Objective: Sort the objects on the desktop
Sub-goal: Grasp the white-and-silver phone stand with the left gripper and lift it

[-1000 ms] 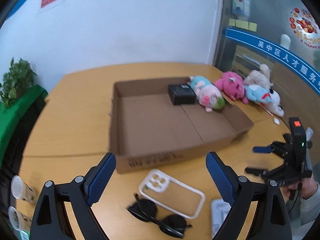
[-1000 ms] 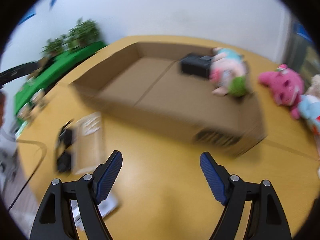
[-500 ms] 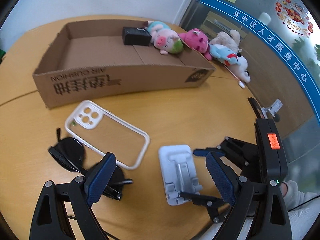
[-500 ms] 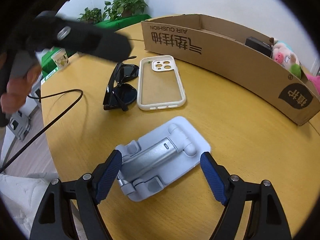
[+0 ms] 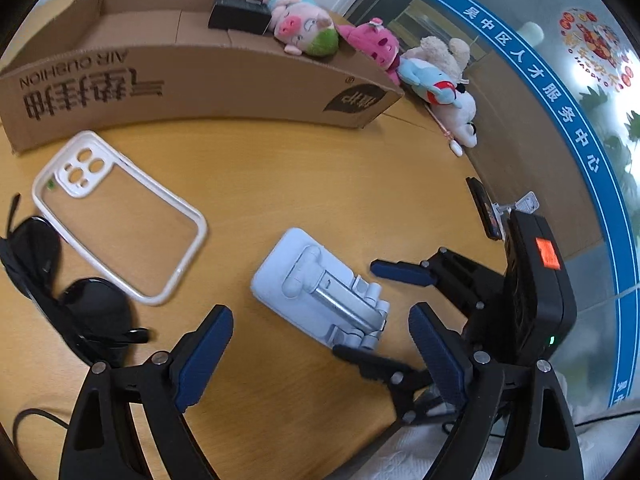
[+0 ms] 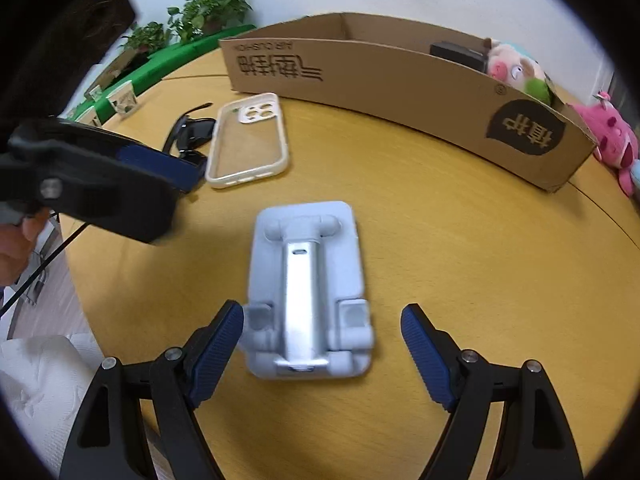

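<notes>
Right gripper (image 6: 322, 346) low over table (image 6: 460, 240), jaws apart straddling phone stand (image 6: 306, 292); left gripper (image 5: 320, 356) apart, empty.

Black left gripper (image 5: 320, 354) and right gripper (image 6: 322, 350), ribbed blue pads, silver screws.

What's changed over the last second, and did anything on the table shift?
Both grippers came down from facing the cardboard box. The right gripper now straddles the phone stand, jaws open, nothing gripped; the left gripper is open too. Phone case and sunglasses stayed put.

Sunglasses (image 5: 76, 304) partly behind left fingers (image 5: 202, 354)
</notes>
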Motion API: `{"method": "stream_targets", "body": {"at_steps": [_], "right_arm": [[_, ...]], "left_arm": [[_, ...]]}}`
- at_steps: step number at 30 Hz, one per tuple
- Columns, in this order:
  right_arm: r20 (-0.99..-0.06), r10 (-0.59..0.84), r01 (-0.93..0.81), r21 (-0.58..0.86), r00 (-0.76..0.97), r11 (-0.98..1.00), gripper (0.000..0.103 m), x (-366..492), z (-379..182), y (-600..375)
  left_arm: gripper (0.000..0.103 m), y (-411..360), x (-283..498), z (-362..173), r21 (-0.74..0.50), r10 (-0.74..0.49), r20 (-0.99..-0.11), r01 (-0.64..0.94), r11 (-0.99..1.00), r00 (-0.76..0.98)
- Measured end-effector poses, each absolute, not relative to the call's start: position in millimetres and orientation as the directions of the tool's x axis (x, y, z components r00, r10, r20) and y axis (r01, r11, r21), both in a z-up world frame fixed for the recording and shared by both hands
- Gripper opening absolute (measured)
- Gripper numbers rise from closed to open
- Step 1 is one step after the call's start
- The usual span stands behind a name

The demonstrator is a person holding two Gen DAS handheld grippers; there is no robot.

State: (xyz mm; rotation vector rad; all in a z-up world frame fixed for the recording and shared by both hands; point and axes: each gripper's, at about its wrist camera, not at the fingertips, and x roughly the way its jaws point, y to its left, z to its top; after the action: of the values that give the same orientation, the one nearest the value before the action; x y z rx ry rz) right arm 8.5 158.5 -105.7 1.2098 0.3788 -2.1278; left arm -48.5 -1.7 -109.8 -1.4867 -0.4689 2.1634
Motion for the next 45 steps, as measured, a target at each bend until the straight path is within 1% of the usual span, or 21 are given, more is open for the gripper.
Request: {"method": "stream_targets", "body": {"at_steps": [4,5,6,7,8,9,11,13,14,15,20,25,28,32,39,45], "right_arm": [[-0.855,-0.368,0.659,0.04,-0.366,-0.751,0.081,15.9,-116.8,149.7],[-0.847,-0.381,0.646,0.06,-0.37,-0.761,0.081,15.0,-117.5,152.3],[-0.846,-0.388,0.638,0.074,-0.367,-0.766,0.08,13.9,-118.9,153.8],[-0.845,-0.379,0.634,0.062,-0.378,-0.771,0.076,14.6,-121.1,153.7],[-0.845,-0.368,0.636,0.042,-0.389,-0.77,0.072,15.4,-122.9,152.2],[-0.842,-0.369,0.642,0.036,-0.392,-0.766,0.068,16.0,-124.8,150.4],[-0.84,-0.371,0.635,0.042,-0.395,-0.771,0.066,14.9,-127.2,149.0],[-0.838,-0.372,0.618,0.054,-0.399,-0.784,0.066,12.6,-130.4,150.1],[-0.836,-0.373,0.611,0.059,-0.401,-0.79,0.066,11.4,-131.9,151.3],[-0.835,-0.375,0.601,0.068,-0.402,-0.796,0.066,9.5,-133.2,153.3],[-0.826,-0.39,0.562,0.11,-0.408,-0.82,0.065,-2.3,-136.0,161.4],[-0.799,-0.397,0.535,0.113,-0.452,-0.837,0.065,-14.6,-121.9,158.1],[-0.762,-0.4,0.518,0.1,-0.509,-0.85,0.065,-18.6,-97.2,157.4],[-0.703,-0.401,0.503,0.072,-0.587,-0.862,0.065,-33.3,-62.5,160.2],[-0.592,-0.389,0.478,0.009,-0.705,-0.879,0.065,-75.4,-0.8,163.0],[-0.52,-0.384,0.462,-0.023,-0.763,-0.887,0.065,-117.6,45.5,158.9]], "left_arm": [[0.081,5.7,-57.2,-126.7,-0.591,0.602,-0.754,-0.128,-0.796,-0.264],[0.076,5.9,-59.3,-130.6,-0.592,0.596,-0.758,-0.103,-0.799,-0.265],[0.072,7.6,-61.3,-134.0,-0.56,0.558,-0.783,-0.077,-0.825,-0.275],[0.07,10.7,-63.3,-136.2,-0.537,0.533,-0.798,-0.069,-0.841,-0.281],[0.064,13.4,-65.3,-138.9,-0.542,0.537,-0.796,-0.068,-0.838,-0.278],[0.062,15.1,-67.4,-141.5,-0.562,0.557,-0.786,-0.066,-0.825,-0.268],[0.06,21.0,-70.3,-145.4,-0.567,0.561,-0.787,-0.061,-0.822,-0.257],[0.058,27.7,-72.3,-147.8,-0.537,0.535,-0.803,-0.069,-0.841,-0.263],[0.051,29.4,-72.7,-148.0,-0.527,0.525,-0.807,-0.072,-0.847,-0.27],[0.042,30.3,-73.7,-148.6,-0.515,0.513,-0.813,-0.07,-0.854,-0.275],[0.041,29.8,-77.0,-144.5,-0.521,0.518,-0.804,-0.074,-0.85,-0.293],[0.04,32.5,-87.1,-117.4,-0.512,0.519,-0.783,-0.117,-0.851,-0.343],[0.04,30.7,-95.6,-90.8,-0.499,0.52,-0.762,-0.16,-0.851,-0.386],[0.04,31.2,-114.6,-44.5,-0.447,0.506,-0.726,-0.239,-0.862,-0.466],[0.039,23.8,-159.6,28.7,-0.38,0.509,-0.653,-0.338,-0.861,-0.562],[0.031,13.9,-200.7,79.0,-0.348,0.515,-0.605,-0.381,-0.857,-0.607]]}}
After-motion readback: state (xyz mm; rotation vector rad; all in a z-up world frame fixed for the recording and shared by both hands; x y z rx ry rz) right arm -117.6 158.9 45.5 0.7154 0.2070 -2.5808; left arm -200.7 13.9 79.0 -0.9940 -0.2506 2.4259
